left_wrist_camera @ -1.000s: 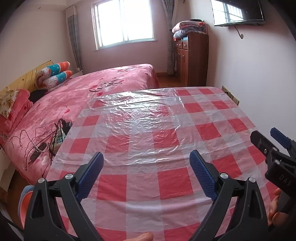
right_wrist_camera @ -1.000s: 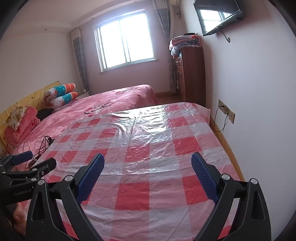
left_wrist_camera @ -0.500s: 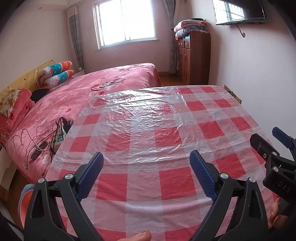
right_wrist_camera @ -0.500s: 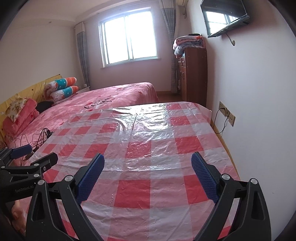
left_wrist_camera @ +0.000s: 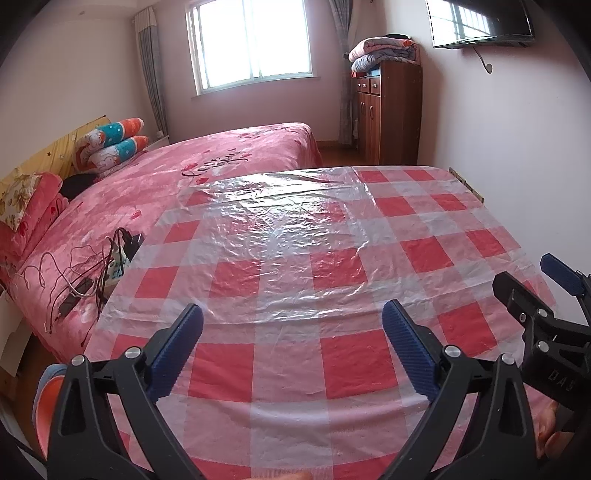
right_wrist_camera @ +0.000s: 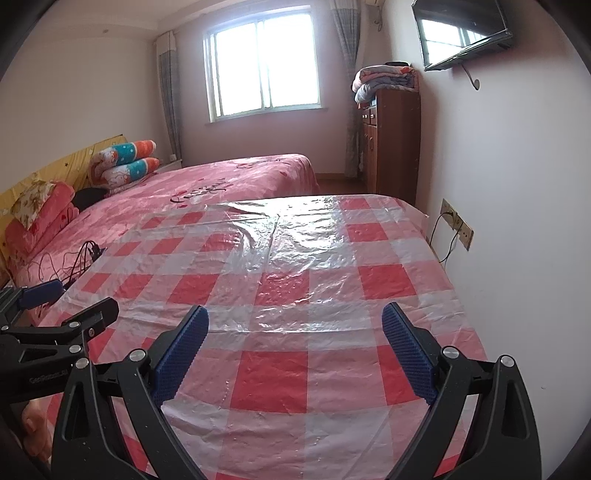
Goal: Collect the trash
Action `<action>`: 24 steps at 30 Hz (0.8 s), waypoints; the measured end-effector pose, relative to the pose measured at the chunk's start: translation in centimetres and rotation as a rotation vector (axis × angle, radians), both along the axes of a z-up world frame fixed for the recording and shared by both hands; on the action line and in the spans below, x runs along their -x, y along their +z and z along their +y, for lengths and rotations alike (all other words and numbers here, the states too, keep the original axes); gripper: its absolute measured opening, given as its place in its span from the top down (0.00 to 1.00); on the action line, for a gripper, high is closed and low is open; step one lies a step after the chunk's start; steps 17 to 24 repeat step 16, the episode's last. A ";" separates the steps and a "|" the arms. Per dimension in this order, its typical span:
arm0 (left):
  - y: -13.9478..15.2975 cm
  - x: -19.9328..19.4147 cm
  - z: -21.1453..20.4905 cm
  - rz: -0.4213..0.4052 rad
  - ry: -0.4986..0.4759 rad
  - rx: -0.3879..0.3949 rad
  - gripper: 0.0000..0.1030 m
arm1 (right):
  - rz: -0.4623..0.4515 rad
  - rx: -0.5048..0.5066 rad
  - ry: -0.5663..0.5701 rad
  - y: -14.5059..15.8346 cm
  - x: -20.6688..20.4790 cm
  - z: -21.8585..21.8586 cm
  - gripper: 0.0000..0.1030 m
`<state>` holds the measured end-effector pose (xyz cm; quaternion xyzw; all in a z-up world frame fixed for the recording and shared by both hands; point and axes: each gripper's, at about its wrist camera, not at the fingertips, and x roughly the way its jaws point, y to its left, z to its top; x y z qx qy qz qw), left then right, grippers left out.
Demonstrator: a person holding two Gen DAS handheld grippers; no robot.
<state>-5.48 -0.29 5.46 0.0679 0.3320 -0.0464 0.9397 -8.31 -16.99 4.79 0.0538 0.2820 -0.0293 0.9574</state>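
Note:
A table under a red-and-white checked cloth with a clear plastic cover (left_wrist_camera: pixel 295 243) (right_wrist_camera: pixel 314 266) fills both views. I see no trash on it. My left gripper (left_wrist_camera: pixel 293 321) hangs open over the table's near edge, nothing between its blue pads. My right gripper (right_wrist_camera: pixel 295 321) is also open and holds nothing. Each gripper shows in the other's view: the right gripper (left_wrist_camera: pixel 532 284) at the right edge, the left gripper (right_wrist_camera: pixel 70 299) at the left edge. Both are held by a person's hands.
A bed with a pink cover (left_wrist_camera: pixel 177 184) stands left of the table, with pillows (left_wrist_camera: pixel 110 144) at its head and a tangle of cables and chargers (left_wrist_camera: pixel 96 266). A wooden cabinet (right_wrist_camera: pixel 391 144) with folded blankets, a wall TV (right_wrist_camera: pixel 461 33) and wall sockets (right_wrist_camera: pixel 458 225) line the right wall.
Both views have tilted upward a little, showing more of the room beyond the table. Both grippers stay open and apart.

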 end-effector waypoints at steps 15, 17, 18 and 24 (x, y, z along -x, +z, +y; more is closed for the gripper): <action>-5.1 -5.3 1.1 0.250 0.089 0.052 0.05 | 0.303 -0.043 -0.029 -3.6 -5.3 -0.2 0.07; -5.4 -5.7 1.2 0.266 0.093 0.063 0.05 | 0.323 -0.040 -0.029 -3.9 -5.7 -0.1 0.07; -5.4 -5.7 1.2 0.266 0.093 0.063 0.05 | 0.323 -0.040 -0.029 -3.9 -5.7 -0.1 0.07; -5.4 -5.7 1.2 0.266 0.093 0.063 0.05 | 0.323 -0.040 -0.029 -3.9 -5.7 -0.1 0.07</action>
